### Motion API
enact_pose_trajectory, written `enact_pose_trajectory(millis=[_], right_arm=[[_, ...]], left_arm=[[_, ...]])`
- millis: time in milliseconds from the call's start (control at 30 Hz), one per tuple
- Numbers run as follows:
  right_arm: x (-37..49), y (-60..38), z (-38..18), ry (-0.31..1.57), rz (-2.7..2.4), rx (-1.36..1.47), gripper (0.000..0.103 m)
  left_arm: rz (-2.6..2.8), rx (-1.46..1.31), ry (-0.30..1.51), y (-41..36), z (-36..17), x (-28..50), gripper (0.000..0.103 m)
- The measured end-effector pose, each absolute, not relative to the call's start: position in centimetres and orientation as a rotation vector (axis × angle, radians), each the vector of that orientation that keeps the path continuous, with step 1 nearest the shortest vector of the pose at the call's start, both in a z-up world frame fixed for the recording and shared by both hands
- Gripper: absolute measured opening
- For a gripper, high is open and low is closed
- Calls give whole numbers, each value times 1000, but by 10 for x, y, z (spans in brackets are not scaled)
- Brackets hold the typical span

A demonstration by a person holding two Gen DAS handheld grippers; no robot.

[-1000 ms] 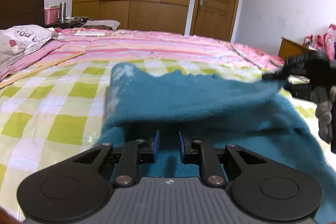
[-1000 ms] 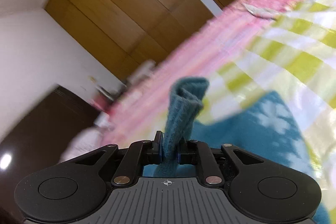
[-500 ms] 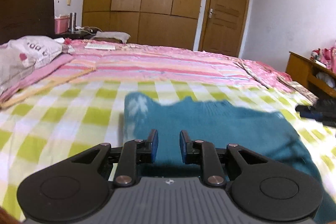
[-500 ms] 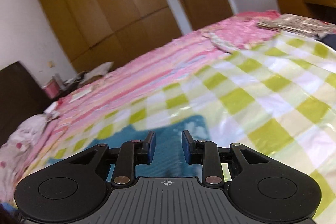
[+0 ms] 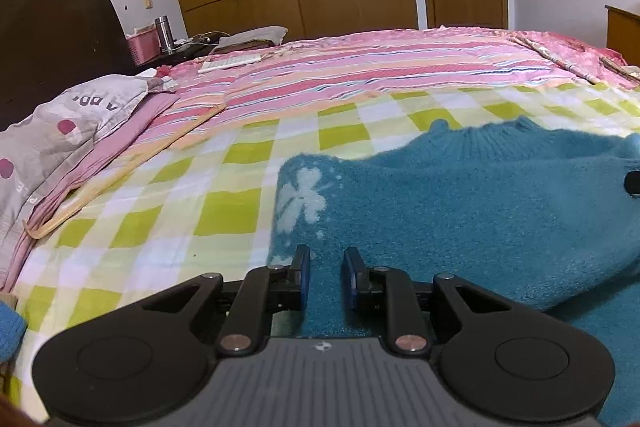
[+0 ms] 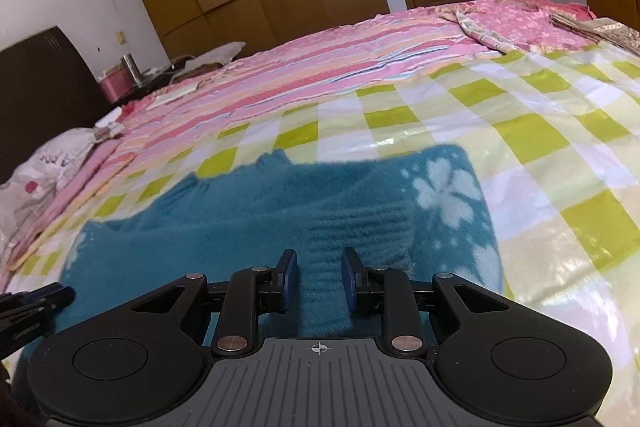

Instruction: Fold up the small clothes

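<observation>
A teal knit sweater (image 5: pixel 460 195) with white flower prints lies flat on the green-checked sheet (image 5: pixel 160 207). My left gripper (image 5: pixel 325 255) hovers over its near left edge, open, with nothing between the blue pads. In the right wrist view the sweater (image 6: pixel 240 219) has its ribbed cuff (image 6: pixel 360 223) folded onto the body. My right gripper (image 6: pixel 318 259) sits just above that cuff. Its jaws are closing but stand apart, and the pads do not press the knit. A black part of the other gripper shows at each view's edge.
A grey pillow (image 5: pixel 60 131) and a dark headboard (image 5: pixel 52 27) are at the left. A pink striped quilt (image 5: pixel 380 67) covers the far half of the bed. A nightstand holds a pink basket (image 5: pixel 142 45) and a metal flask (image 5: pixel 162 33). Wardrobe and door stand behind.
The right gripper held the sleeve cuff up a second ago; it has let go and the cuff now lies on the sweater. The raised fold has settled flat. Both views have swung.
</observation>
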State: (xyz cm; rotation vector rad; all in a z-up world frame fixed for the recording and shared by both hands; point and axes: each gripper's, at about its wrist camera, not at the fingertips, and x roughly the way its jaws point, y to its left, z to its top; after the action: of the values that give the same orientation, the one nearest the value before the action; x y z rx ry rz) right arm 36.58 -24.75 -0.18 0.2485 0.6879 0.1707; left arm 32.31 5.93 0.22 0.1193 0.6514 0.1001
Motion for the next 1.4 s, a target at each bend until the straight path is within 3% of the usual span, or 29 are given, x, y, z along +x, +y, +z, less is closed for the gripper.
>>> enact_pose_trajectory(millis=[600, 1400], right_arm=[[333, -254, 26, 713, 150, 160, 26], [200, -259, 104, 563, 192, -15, 26]], left_arm=[[104, 142, 705, 51, 21, 299, 29], [38, 110, 668, 30, 72, 184, 29]])
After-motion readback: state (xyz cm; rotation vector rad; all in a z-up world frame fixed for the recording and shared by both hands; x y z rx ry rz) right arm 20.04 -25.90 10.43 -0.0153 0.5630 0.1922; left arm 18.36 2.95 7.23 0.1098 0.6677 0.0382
